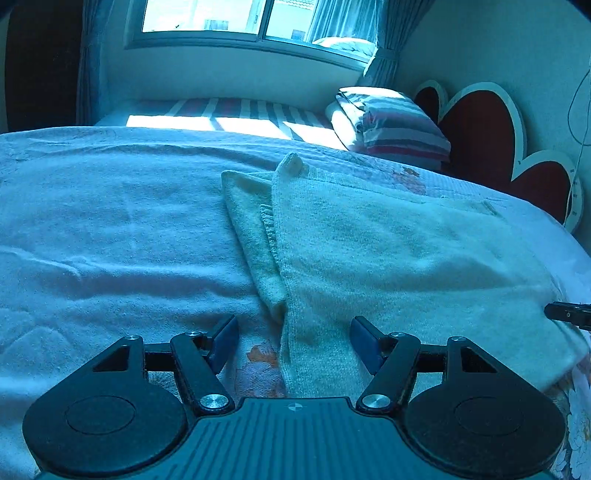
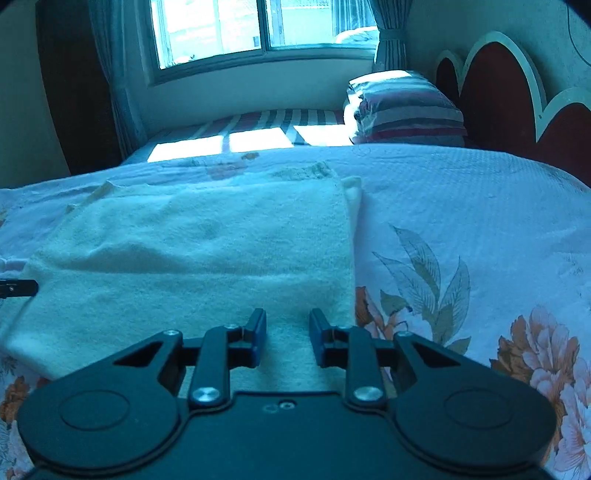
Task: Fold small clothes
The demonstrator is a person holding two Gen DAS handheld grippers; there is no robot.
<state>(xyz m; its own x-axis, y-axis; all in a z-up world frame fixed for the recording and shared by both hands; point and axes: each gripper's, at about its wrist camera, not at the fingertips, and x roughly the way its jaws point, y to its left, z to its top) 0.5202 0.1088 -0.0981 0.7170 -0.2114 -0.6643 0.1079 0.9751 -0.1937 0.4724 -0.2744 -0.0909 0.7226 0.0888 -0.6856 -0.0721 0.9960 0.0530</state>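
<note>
A pale cream knitted garment (image 1: 388, 251) lies flat on the bed, its sides folded in, with a sleeve edge showing on its left. It also shows in the right wrist view (image 2: 207, 243). My left gripper (image 1: 293, 328) is open and empty over the garment's near left corner. My right gripper (image 2: 287, 325) is open and empty, jaws partly apart, over the garment's near right edge. Each gripper's tip shows at the frame edge of the other view: the right one (image 1: 569, 314) and the left one (image 2: 18, 288).
The bed is covered by a white blanket (image 1: 110, 221) and a floral sheet (image 2: 461, 258). A striped folded quilt (image 2: 406, 107) lies at the far end by the red heart-shaped headboard (image 1: 480, 129). A window (image 2: 258, 26) with curtains is behind.
</note>
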